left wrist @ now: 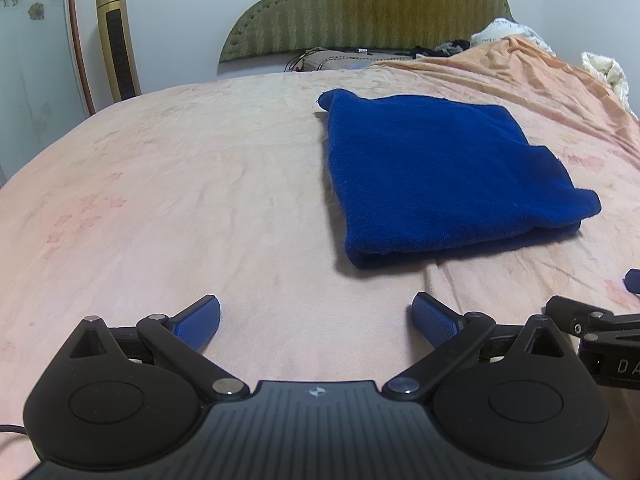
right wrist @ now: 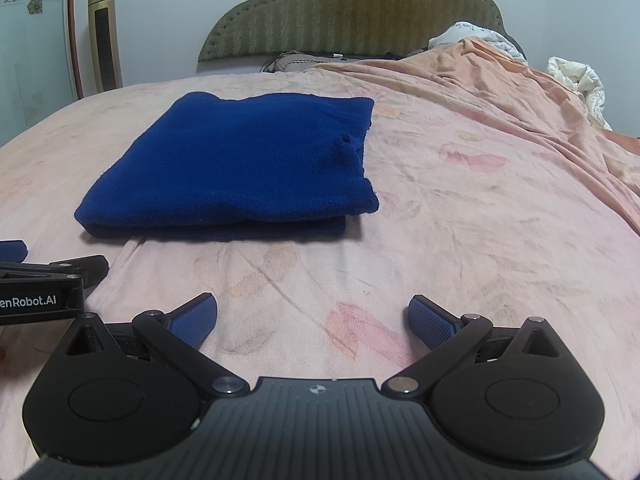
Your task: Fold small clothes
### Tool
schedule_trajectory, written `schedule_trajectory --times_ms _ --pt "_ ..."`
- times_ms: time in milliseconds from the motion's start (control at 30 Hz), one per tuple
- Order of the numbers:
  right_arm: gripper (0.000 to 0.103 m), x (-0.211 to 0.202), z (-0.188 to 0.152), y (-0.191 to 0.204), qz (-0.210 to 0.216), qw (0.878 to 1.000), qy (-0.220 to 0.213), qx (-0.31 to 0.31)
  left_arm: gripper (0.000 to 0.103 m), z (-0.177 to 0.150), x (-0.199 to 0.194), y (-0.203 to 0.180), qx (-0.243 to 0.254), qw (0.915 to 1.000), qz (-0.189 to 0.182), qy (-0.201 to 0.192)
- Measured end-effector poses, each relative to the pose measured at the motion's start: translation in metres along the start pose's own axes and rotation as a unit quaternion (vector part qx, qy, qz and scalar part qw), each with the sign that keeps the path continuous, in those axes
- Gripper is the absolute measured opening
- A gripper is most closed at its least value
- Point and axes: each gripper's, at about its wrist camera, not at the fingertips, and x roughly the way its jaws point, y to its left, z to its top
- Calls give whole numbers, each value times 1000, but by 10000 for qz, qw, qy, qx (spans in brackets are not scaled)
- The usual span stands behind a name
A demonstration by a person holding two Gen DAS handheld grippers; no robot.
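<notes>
One blue knitted garment (left wrist: pixel 444 176) is seen lying folded in stacked layers on the pink bedsheet (left wrist: pixel 180 200), ahead of both sets of jaws and touched by neither. It is placed ahead and to the right of the left gripper (left wrist: pixel 316 318) and ahead and to the left of the right gripper (right wrist: pixel 313 316), whose jaws are both spread wide and hold nothing. The folding is judged essentially done; at most, the slightly uneven near edges could be squared.
</notes>
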Motion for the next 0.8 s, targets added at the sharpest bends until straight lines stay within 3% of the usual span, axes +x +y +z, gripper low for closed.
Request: schedule_trajectory --times_ms 233,433,800 --pt "103 -12 -2 1 -83 9995 -27 309 103 2 -16 -2 345 9990 266 -87" --pt "103 -22 2 -2 37 9981 -95 605 103 7 -21 4 191 9997 123 44" --pt "103 -29 6 7 -79 9992 -118 386 103 9 -23 5 113 9997 170 160"
